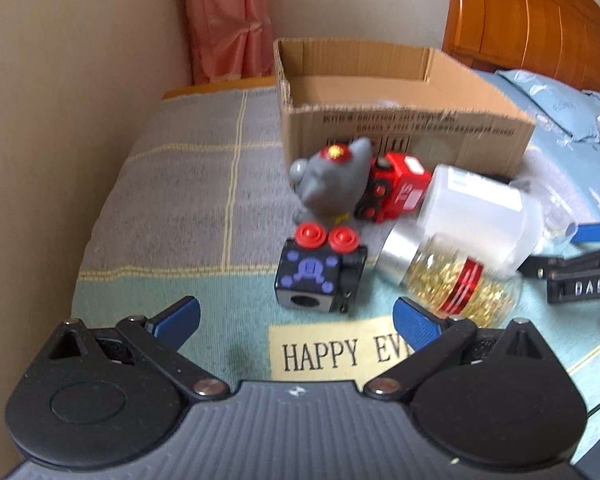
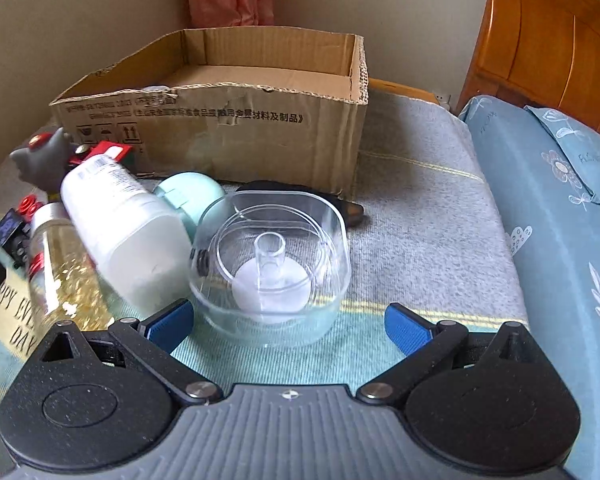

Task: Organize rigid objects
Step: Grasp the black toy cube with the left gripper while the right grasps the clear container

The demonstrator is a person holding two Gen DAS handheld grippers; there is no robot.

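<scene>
Both tools wide apart over the bed.
Left tool (image 1: 296, 320) faced the black cube toy (image 1: 320, 276); right tool (image 2: 290, 322) faced the clear plastic container (image 2: 272, 256), cardboard box (image 2: 236, 128) behind.

You are working in soft, even daylight with only faint shadows under the objects, and the clear plastic container (image 2: 270, 264) carries mild glare along its rim. Your left wrist view is motion-blurred, smearing the white bottle (image 1: 480, 216) and the print on the cardboard box (image 1: 404, 136). Both fisheye views bend straight lines toward the edges and darken at the corners.
</scene>
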